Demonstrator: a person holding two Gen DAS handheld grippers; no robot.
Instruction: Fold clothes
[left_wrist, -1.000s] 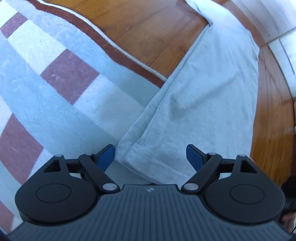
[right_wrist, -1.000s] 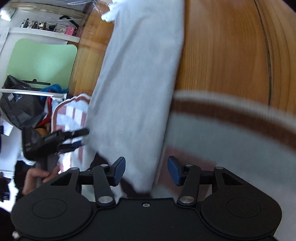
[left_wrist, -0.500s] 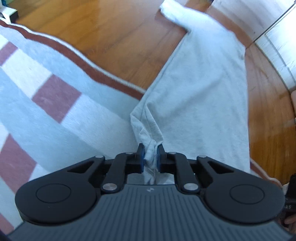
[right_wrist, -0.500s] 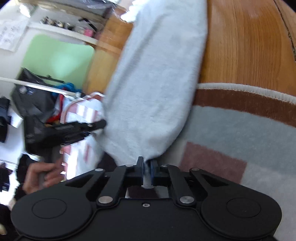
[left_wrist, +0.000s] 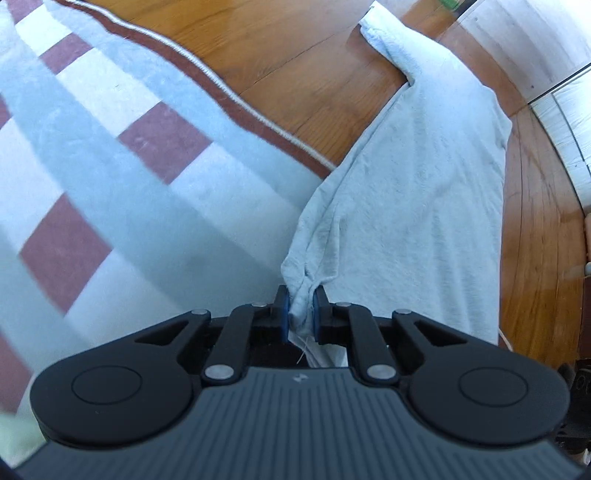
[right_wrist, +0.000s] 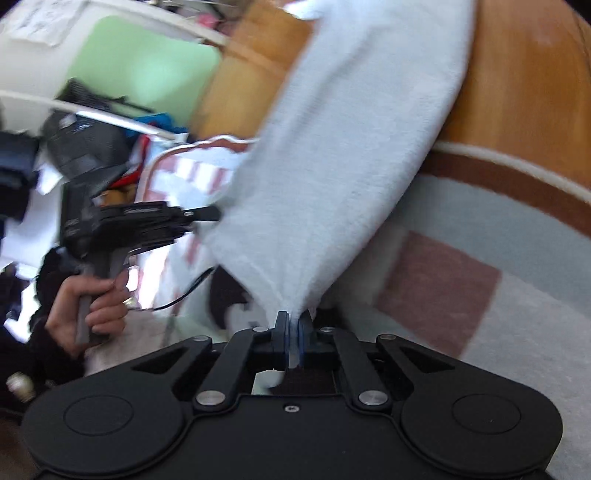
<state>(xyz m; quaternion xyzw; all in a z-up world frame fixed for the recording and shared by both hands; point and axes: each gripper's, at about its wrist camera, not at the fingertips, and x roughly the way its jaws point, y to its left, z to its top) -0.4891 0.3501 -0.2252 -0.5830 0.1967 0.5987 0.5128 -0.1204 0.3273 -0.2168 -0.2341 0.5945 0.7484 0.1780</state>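
**Both tools pinch the pale cloth**

My left tool (left_wrist: 300, 308) has just closed. Its blue pads (left_wrist: 283, 314) now squeeze a bunched corner of the pale grey cloth (left_wrist: 424, 192). The cloth runs away from the tool, over the edge of the rug (left_wrist: 110, 158) and onto the wooden floor (left_wrist: 288, 48). Its far end lies on the floor near a white wall.

My right tool (right_wrist: 291, 341) has just closed too. Its pads are almost together, with a thin edge of the same cloth caught between them. From there the cloth rises in a wide sheet above the rug, and the picture is blurry.

In the right view I can see the left tool again, off to the side. A hand (right_wrist: 86, 310) holds its grip. Behind it are shelves with dark bags.
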